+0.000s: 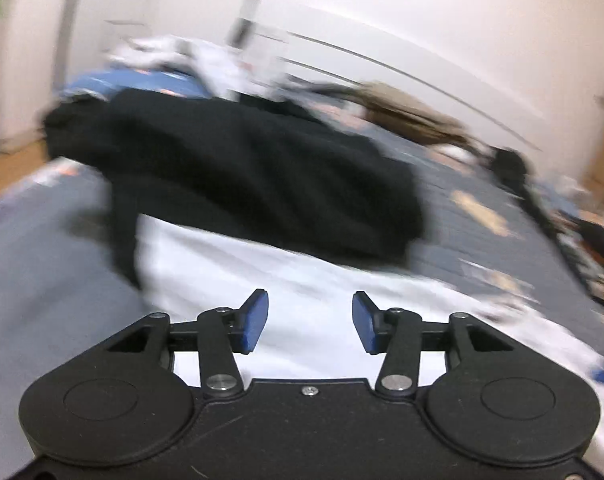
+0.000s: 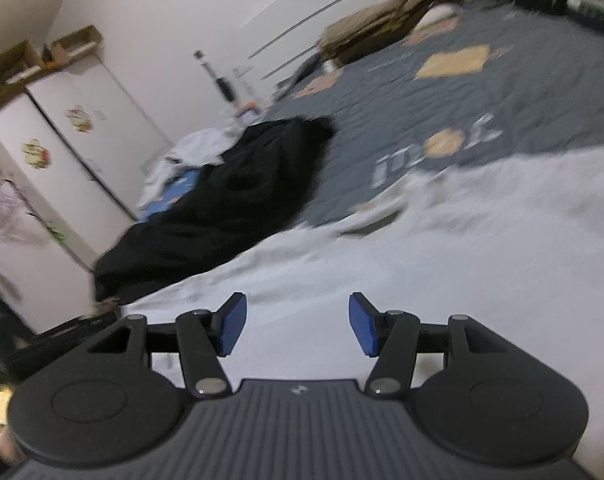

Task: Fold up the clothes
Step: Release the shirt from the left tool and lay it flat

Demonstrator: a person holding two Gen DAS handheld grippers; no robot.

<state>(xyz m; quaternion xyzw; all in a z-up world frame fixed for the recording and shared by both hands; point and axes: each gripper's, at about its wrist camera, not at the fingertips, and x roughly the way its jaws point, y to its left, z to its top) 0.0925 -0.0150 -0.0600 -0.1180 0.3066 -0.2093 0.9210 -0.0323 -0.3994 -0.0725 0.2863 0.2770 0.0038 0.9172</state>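
Both hand-held grippers, left [image 1: 309,320] and right [image 2: 298,322], are held apart, nothing gripped. A white garment [image 1: 321,280] is spread on the bed just ahead; beyond it, black clothing [image 1: 242,168] is seen heaped, unfolded.

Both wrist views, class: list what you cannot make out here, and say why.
- White garment: left view, motion blur hides its type; the left claw covers its near edge.
- Black garment: right view, blurred, shape unclear.
- Bedspread print: right view, smeared, unreadable.
- White garment's near edge: right view, behind the right claw.
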